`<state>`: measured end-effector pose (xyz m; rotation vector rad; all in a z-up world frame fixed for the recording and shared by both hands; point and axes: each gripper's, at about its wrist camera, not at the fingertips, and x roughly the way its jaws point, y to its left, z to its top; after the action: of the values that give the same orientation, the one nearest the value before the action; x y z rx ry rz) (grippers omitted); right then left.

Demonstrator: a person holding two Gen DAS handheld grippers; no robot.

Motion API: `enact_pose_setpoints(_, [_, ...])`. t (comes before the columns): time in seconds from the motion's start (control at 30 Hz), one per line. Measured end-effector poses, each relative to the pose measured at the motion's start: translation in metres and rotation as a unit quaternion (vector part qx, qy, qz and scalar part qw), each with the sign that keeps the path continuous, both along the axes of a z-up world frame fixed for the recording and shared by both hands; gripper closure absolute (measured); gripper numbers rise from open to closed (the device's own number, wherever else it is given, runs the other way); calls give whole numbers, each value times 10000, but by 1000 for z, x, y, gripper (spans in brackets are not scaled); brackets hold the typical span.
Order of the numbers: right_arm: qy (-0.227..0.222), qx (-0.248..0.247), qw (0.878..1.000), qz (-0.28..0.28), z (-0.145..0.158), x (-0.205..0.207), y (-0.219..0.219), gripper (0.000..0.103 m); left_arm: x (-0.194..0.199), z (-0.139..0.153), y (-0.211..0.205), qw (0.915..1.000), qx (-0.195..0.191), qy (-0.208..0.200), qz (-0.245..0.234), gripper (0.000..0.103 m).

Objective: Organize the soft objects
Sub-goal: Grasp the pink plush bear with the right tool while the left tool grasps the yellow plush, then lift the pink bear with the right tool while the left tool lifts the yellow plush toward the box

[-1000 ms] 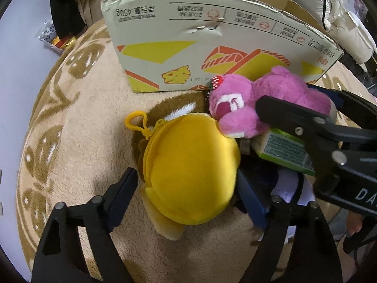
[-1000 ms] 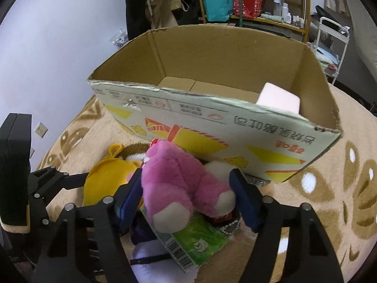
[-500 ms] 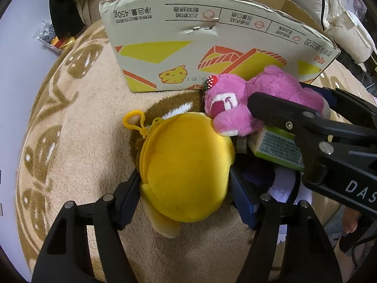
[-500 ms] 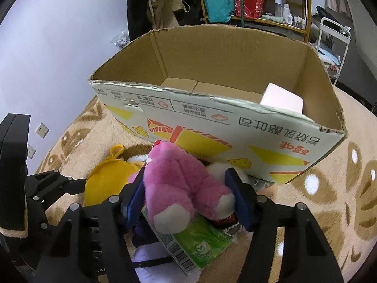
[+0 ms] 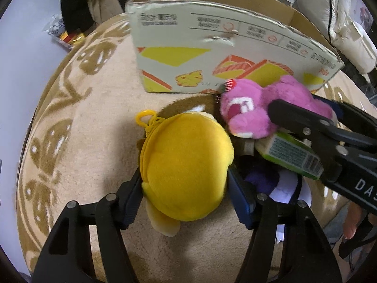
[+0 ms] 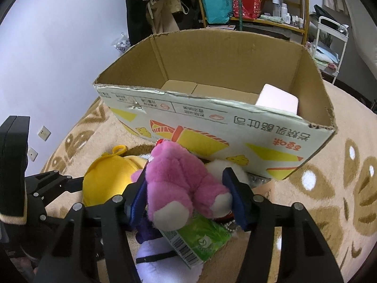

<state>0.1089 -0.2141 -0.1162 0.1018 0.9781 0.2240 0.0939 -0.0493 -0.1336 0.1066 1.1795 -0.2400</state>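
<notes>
- 2 soft toys are being taken at once from a small pile on the beige leaf-patterned rug (image 5: 77, 127), just in front of the printed near wall of the open cardboard box (image 6: 212, 89).
- Risk with the left gripper (image 5: 185, 186): its jaws sit low on the near end of the round yellow plush pouch with a plastic clip (image 5: 186, 167), so the plump fabric could squeeze out forward on the lift.
- Risk with the right gripper (image 6: 186, 191): the pink plush bear (image 6: 181, 179) lies on a green packet with a barcode (image 6: 200, 238) and a white-and-purple soft item (image 6: 160, 259); a small bead chain by the packet could snag and drag them along.
- Both toys lie just beside each other, and the 2 grippers are near enough to knock together if raised carelessly.
- The near wall of the box is tall, so a low carry might catch its torn rim.
- Left jaws: have just been closing, now about half apart and pressed against both sides of the yellow pouch, clamped on it.
- Right jaws: have just been closing too, the pads now against the bear's body and legs, gripping it.
- A pale pink block (image 6: 278, 100) already lies in the box's far right corner.
</notes>
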Motion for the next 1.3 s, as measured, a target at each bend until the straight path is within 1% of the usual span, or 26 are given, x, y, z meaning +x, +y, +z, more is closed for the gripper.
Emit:
enact_pose_setpoints(0.17, [-121, 46, 9999, -53, 9, -7, -3, 39, -3, 9, 9, 9996, -105, -141, 211, 37])
enact_pose_setpoints(0.33, [-244, 124, 9996, -82, 18, -14, -4, 40, -9, 20, 11, 9985, -338, -373, 191, 37])
enact_pose_setpoints(0.4, [-319, 143, 9994, -87, 22, -17, -4, 42, -10, 23, 10, 9983, -317, -460, 172, 37])
enact_pose_setpoints(0.5, [-373, 107, 9992, -69, 25, -21, -3, 43, -12, 24, 10, 9982, -258, -495, 204, 37])
enact_pose_setpoints(0.6, [-368, 254, 9989, -131, 26, -23, -7, 43, -13, 27, 11, 9976, -201, -596, 279, 37])
enact_pose_setpoints(0.7, [-509, 350, 9979, -209, 34, -26, -14, 44, -17, 35, 16, 9960, -238, -779, 363, 37])
enact_pose_setpoints(0.8, [-674, 527, 9959, -305, 44, -31, -22, 44, -22, 45, 19, 9935, -315, -1013, 422, 37])
enact_pose_setpoints(0.97, [-803, 771, 9926, -495, 55, -41, -36, 44, -30, 61, 24, 9876, -502, -1407, 482, 37])
enact_pose_setpoints(1.13, [-1116, 767, 9889, -617, 71, -54, -41, 44, -39, 73, 24, 9822, -475, -1748, 506, 37])
enact_pose_setpoints(1.23, [-1416, 689, 9849, -713, 85, -63, -44, 44, -45, 82, 22, 9770, -442, -2027, 482, 37])
enact_pose_setpoints(1.3, [-1685, 579, 9808, -793, 96, -71, -46, 44, -52, 89, 21, 9717, -430, -2278, 461, 37])
